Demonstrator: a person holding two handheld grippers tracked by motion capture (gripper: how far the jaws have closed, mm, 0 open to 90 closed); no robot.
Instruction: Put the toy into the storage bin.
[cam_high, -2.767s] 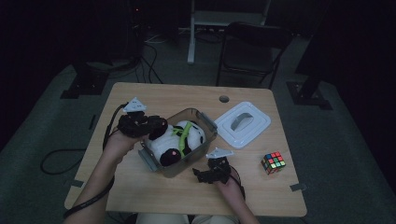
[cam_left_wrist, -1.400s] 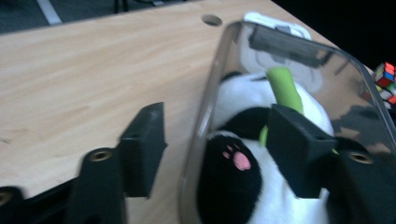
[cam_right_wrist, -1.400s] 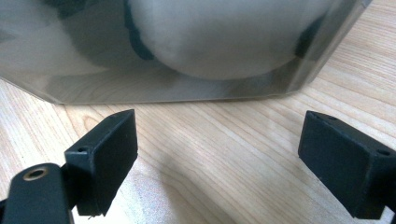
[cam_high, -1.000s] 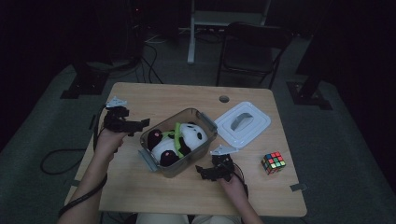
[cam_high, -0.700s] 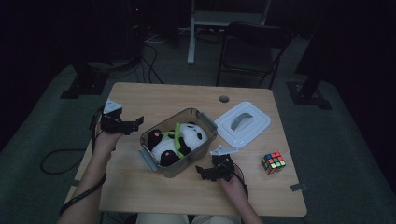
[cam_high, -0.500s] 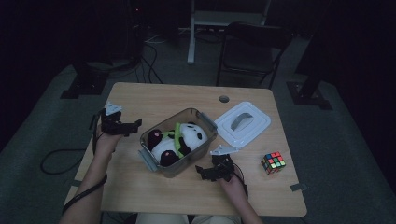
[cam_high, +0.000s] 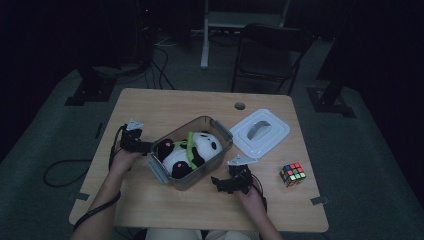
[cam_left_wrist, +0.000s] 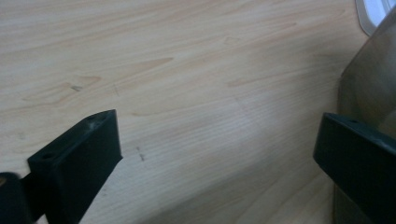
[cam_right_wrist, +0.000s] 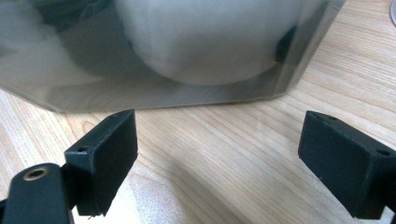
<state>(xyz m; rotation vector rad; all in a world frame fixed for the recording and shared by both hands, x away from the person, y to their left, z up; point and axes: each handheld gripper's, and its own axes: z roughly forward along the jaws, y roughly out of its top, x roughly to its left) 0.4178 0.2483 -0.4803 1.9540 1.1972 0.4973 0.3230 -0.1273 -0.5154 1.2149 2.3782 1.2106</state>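
A clear plastic bin (cam_high: 220, 150) stands mid-table with a black-and-white panda plush (cam_high: 192, 149) wearing a green strap lying inside. My left gripper (cam_high: 145, 146) rests just left of the bin, open, with bare wood between its jaws. In the left gripper view that gripper (cam_left_wrist: 219, 140) stands wide open and the bin wall (cam_left_wrist: 369, 88) rises beside the right jaw. My right gripper (cam_high: 220, 184) sits on the table at the bin's front right corner, open. In the right gripper view this gripper (cam_right_wrist: 219, 140) faces the bin wall (cam_right_wrist: 140, 93), the plush (cam_right_wrist: 210, 42) blurred behind it.
The bin's white lid (cam_high: 260, 131) lies on the table to the right of the bin. A colour cube (cam_high: 293, 173) sits near the right edge. A cable hole (cam_high: 240, 106) is at the back. A chair (cam_high: 270, 55) stands beyond the table.
The left gripper left the bin's rim, swung out to the left, then came down and back beside the bin's left end. The right gripper has hardly moved.
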